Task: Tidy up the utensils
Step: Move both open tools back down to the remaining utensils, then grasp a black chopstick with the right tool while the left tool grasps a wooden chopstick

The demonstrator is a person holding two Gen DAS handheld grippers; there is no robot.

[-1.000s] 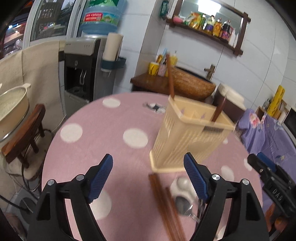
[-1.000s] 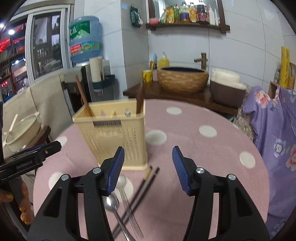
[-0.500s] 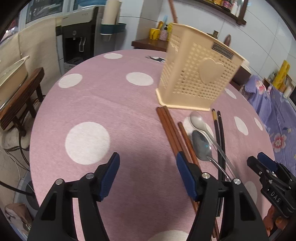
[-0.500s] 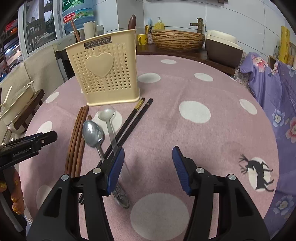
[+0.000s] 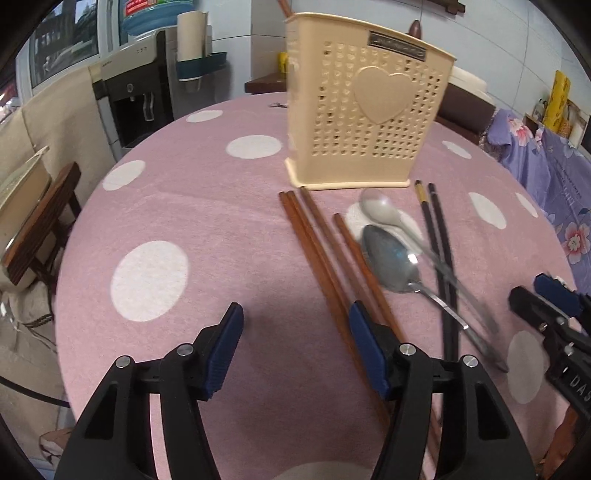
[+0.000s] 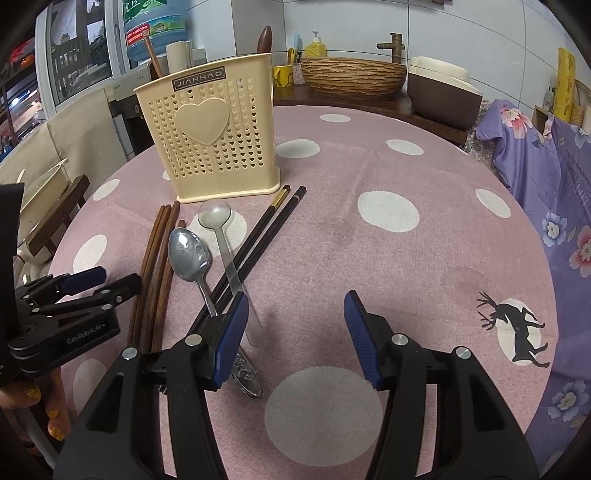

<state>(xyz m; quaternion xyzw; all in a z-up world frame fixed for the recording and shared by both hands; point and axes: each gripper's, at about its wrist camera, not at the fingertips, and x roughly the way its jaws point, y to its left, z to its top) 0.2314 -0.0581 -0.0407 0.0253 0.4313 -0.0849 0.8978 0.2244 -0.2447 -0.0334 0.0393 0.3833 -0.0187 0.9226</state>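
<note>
Left gripper (image 5: pixel 295 325) and right gripper (image 6: pixel 295 314), both agape and empty, over pink dotted tablecloth (image 6: pixel 406 258); utensil holder (image 6: pixel 207 136) at eleven o'clock, apparently tiled wall (image 6: pixel 461 33) behind.

The pink dotted tablecloth (image 6: pixel 424 258) lies bare to the right of the black chopsticks (image 6: pixel 258 243), giving open passage there. Toward the cream utensil holder (image 6: pixel 210 133) the way is crowded: brown chopsticks (image 6: pixel 155 266), two spoons (image 6: pixel 190 254) and the black pair lie side by side before it. The left gripper (image 6: pixel 103 280) hangs over the brown chopsticks.
</note>
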